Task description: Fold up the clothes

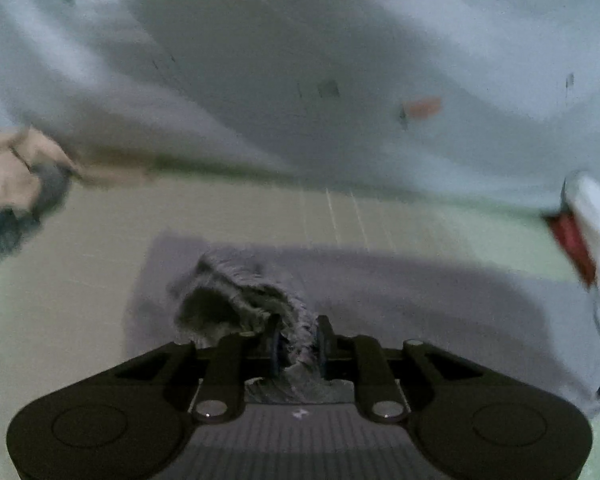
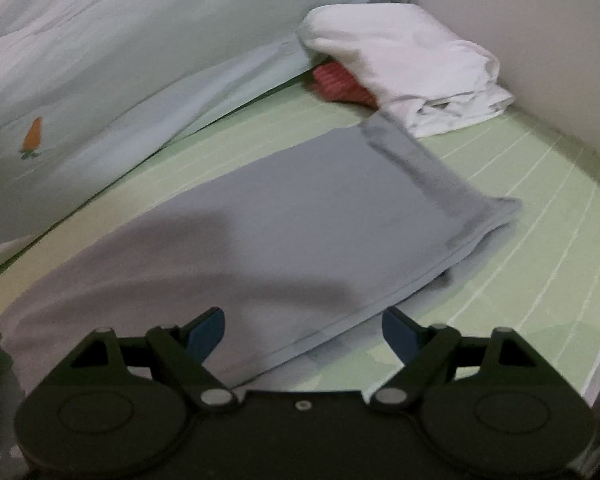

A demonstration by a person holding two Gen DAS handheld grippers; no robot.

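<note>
Left wrist view shows our left gripper (image 1: pixel 298 344) with jaws nipped on a bunched edge of the grey garment (image 1: pixel 399 300), which lies partly folded on the green mat (image 1: pixel 80 240). Our right gripper (image 2: pixel 303 330) hangs wide and empty above it (image 2: pixel 280 208); we judge more folds remain.
</note>
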